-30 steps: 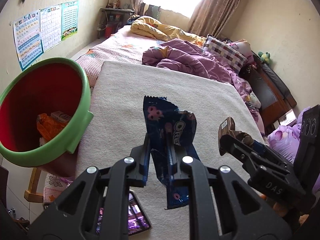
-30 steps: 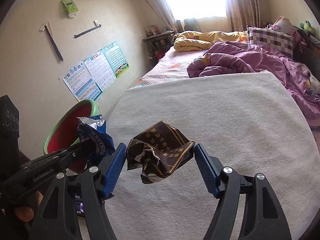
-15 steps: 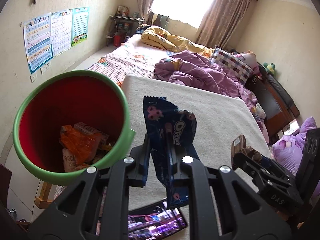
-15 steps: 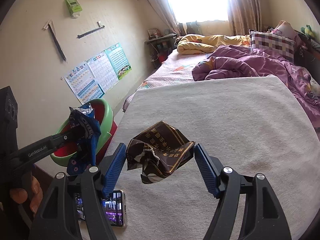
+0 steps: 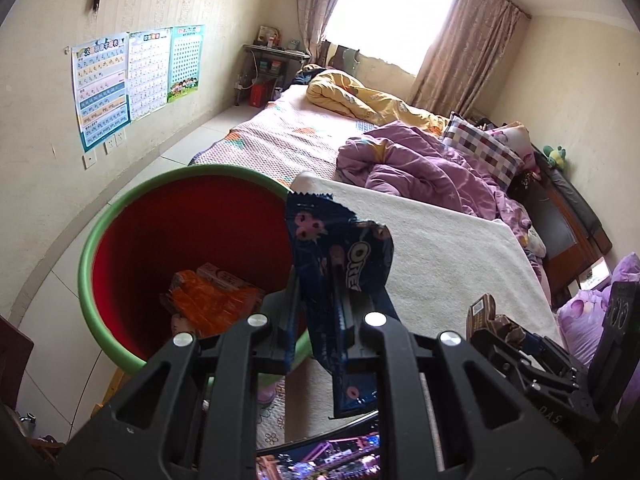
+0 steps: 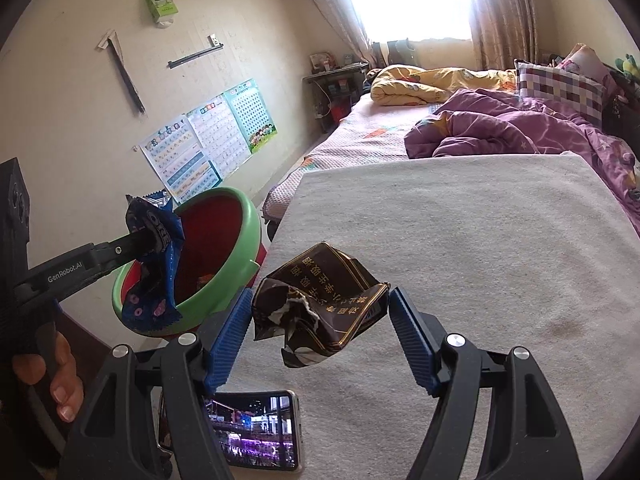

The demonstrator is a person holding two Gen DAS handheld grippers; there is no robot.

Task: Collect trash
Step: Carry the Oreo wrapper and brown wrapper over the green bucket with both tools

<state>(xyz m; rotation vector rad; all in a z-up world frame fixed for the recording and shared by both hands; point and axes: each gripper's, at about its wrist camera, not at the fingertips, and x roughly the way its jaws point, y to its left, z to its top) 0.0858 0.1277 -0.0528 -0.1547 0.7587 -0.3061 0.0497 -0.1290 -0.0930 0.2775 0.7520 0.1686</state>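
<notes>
Wrappers sit in both grippers. The left gripper [image 5: 326, 312] has its jaws pinched tight on a blue Oreo wrapper [image 5: 340, 264]. The wrapper stands up between the fingers, and its long end hangs down below them. In the right wrist view the left gripper [image 6: 154, 240] holds this wrapper [image 6: 154, 264] in front of the bin [image 6: 244, 236], over its near rim.

The bin [image 5: 120, 208] is red inside with a green rim. It sits just beside the left edge of the white mat [image 5: 440, 248], near the mat's far left corner. Orange trash [image 5: 208, 300] lies at the bottom of it.

The right gripper [image 6: 320, 316] has blue pads [image 6: 230, 340]. Its jaws are wide apart but press on both sides of a crumpled brown wrapper [image 6: 320, 308] with gold writing. The wrapper is held up above the mat [image 6: 480, 240], near its left edge. In the left wrist view the same gripper [image 5: 496, 328] shows low on the right with the brown wrapper [image 5: 482, 314] in it.

A phone [image 6: 256, 428] with a lit screen lies flat on the mat near its near left corner, under the right gripper. Purple bedding [image 5: 420, 160] is bunched up past the far edge of the mat.
</notes>
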